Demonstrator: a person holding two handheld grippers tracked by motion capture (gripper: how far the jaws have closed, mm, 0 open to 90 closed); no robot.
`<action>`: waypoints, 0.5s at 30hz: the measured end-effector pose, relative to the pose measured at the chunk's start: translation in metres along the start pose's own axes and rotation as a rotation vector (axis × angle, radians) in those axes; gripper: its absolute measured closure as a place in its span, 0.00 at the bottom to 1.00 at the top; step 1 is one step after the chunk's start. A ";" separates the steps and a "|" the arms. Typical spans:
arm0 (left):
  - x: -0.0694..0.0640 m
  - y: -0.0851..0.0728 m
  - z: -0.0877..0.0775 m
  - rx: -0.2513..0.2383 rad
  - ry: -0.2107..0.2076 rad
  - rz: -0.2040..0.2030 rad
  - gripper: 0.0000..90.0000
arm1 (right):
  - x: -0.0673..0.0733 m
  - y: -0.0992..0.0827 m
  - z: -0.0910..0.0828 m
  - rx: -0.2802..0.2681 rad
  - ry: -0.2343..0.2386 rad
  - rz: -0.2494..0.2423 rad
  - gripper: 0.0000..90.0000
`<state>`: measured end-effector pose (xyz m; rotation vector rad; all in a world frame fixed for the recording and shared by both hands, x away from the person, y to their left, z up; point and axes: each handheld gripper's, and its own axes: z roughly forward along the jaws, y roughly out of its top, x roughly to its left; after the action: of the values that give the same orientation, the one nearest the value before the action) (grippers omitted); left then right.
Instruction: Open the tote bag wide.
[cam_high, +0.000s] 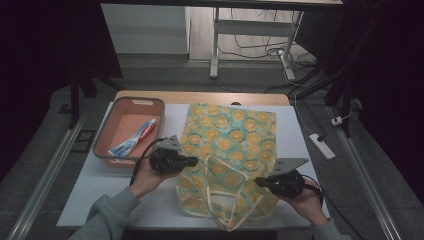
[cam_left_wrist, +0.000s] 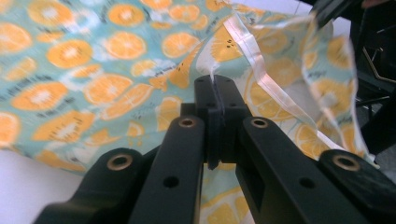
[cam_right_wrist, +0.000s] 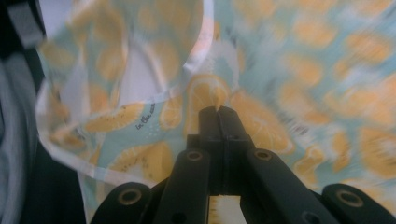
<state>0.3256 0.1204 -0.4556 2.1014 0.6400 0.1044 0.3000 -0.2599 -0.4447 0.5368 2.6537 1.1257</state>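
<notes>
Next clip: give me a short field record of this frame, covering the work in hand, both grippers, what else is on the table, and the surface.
work in hand: opening the mouth of the orange-print bag
left gripper: shut on the bag's rim, fabric pinched between the jaws
right gripper: shut on the bag's opposite rim
bag state: far part flat on the table, near end lifted and spread between the two grippers
tray: left of the bag, holds a toothpaste tube
surface: white table top
</notes>
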 end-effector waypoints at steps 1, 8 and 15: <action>0.002 0.003 -0.003 -0.009 0.005 -0.001 0.99 | -0.002 0.005 -0.006 -0.030 -0.012 -0.003 1.00; 0.019 0.024 -0.014 -0.068 0.056 -0.035 0.99 | -0.038 0.027 -0.016 -0.131 -0.105 0.058 1.00; 0.035 0.032 0.010 -0.015 0.138 -0.075 0.99 | -0.080 0.022 0.020 -0.059 -0.150 0.134 1.00</action>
<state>0.3719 0.1149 -0.4418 2.0656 0.7972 0.2130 0.3849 -0.2654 -0.4380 0.7658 2.4806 1.1473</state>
